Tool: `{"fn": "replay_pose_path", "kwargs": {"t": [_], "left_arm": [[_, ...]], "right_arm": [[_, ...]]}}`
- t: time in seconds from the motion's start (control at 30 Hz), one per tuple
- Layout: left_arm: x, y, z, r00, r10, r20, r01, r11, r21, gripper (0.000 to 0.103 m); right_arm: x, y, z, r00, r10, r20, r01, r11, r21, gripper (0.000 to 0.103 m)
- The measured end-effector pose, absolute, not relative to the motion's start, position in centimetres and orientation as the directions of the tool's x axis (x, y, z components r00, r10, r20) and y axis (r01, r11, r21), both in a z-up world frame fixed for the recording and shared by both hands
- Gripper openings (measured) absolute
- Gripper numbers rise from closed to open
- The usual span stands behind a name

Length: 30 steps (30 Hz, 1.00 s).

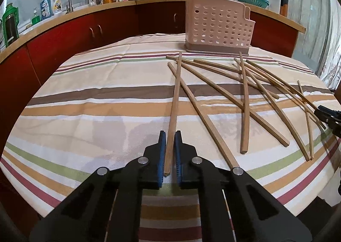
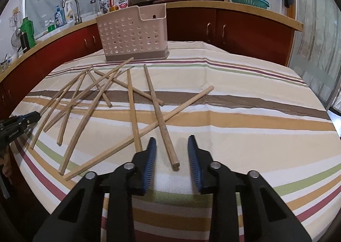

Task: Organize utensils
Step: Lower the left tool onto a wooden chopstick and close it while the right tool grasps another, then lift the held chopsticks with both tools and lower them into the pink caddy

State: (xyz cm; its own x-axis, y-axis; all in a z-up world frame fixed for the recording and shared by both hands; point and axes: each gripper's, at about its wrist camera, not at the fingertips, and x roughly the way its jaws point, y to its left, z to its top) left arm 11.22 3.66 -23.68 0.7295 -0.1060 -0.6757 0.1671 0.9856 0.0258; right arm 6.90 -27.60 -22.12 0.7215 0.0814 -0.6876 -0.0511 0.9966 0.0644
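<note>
Chopsticks of pale brown wood lie scattered and crossed on the striped cloth of the desk [image 2: 245,101], in front of a pink perforated plastic utensil holder [image 2: 133,35] that stands upright near the desk's far edge.

One long wooden chopstick [image 1: 173,112] runs lengthwise between the fingers of the left gripper [image 1: 169,135]. Its near end sits deep between the blue pads and its far end points up the desk toward the holder. The fingers are clenched on it, the pads pressed against both its sides.

The right gripper [image 2: 172,141] straddles the near end of another wooden chopstick [image 2: 158,112], whose long axis lies almost in line with the fingers, leaning slightly left as it runs away toward the holder. Here the fingers stand apart with a clear gap on each side of the stick, the left pad nearer to it than the right; nothing is gripped yet. This stick crosses over a third one that lies slantwise beneath it.

Judging by this, the right hand's coming move depends on closing squarely across the stick's narrow width near its end. The holder lies ahead of both hands, somewhat nearer the left gripper's stick tip.
</note>
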Motion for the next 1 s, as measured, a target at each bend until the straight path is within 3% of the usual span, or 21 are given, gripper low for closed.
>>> {"fn": "replay_pose_path", "kwargs": {"t": [0.17,0.27,1.0], "left_arm": [[11.3,3.7,-23.7,0.729,-0.112,-0.676,0.17,0.985,0.021,0.009],[11.3,3.7,-23.7,0.727,-0.117,-0.677,0.171,0.985,0.013,0.008],[9.7,4.2,-20.5,0.791,-0.114,-0.602,0.152,0.988,0.013,0.007]], "right_arm": [[6.9,-27.5,-22.2,0.726,0.106,-0.679,-0.075,0.994,0.074,0.013],[6.6,-27.4,-22.2,0.731,0.109,-0.674,-0.078,0.994,0.075,0.01],[4.6,-27.6,-17.1,0.819,0.085,-0.567,-0.066,0.996,0.054,0.007]]}}
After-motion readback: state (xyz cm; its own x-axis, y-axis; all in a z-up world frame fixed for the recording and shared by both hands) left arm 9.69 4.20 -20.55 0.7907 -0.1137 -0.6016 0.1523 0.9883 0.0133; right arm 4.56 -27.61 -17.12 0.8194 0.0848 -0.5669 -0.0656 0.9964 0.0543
